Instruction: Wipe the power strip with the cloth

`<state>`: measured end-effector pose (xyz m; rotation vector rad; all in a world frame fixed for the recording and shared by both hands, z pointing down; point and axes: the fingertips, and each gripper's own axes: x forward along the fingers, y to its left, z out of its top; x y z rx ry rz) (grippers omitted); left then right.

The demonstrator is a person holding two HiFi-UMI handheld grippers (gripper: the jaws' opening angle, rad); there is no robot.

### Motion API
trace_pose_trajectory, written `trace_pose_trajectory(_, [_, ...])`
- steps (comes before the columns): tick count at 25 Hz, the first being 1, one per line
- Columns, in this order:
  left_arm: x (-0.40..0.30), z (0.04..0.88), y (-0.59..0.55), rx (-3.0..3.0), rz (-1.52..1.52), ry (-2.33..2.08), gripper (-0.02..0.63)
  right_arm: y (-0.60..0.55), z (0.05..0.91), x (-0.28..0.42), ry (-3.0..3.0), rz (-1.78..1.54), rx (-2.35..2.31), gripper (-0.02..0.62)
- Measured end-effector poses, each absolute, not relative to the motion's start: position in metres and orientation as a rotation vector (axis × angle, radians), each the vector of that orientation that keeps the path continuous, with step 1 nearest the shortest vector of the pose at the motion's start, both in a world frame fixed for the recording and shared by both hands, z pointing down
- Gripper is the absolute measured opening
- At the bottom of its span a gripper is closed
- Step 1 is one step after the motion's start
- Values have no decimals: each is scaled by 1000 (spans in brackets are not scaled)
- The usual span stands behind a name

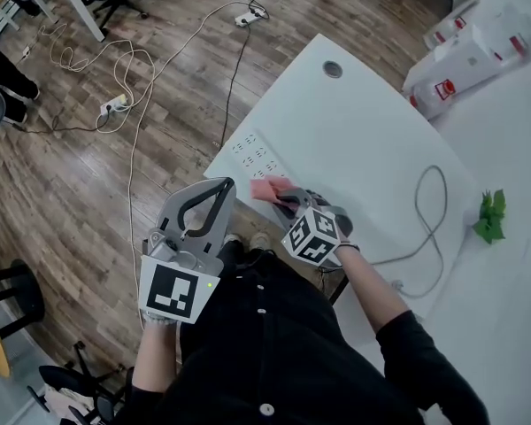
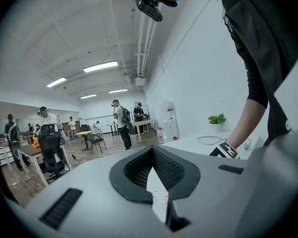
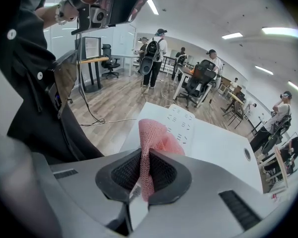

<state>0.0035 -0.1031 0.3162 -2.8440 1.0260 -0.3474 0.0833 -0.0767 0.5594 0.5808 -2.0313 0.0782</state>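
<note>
Pink cloth [image 3: 156, 138] clenched in right tongs [image 3: 145, 175] — just beside the power strip [image 3: 185, 124] — left tongs [image 2: 154, 177] closed, empty.

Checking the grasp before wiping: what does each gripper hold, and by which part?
The right gripper pinches the pink cloth by a bunched fold; the rest sticks out ahead. The left gripper holds nothing.

Pink cloth [image 3: 154, 135] is showing a coarse, open knitted weave against the black, finely ribbed, rubbery lining of the right gripper [image 3: 145, 157] jaws. The shells of this and the left gripper [image 2: 152, 155] are appearing as matt grey plastic. The power strip [image 3: 181, 123] is looking like smooth white plastic on a smooth, matt white surface [image 3: 223, 148]. The floor [image 1: 88, 193] is showing wood-grain planks with a faint sheen.
</note>
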Motion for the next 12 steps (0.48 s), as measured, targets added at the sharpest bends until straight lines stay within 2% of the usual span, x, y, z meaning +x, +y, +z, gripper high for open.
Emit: trace_pose_trajectory(12, [24,316,-99,-2870,-341,942,11,-47,562,98,-1997,92,594,57])
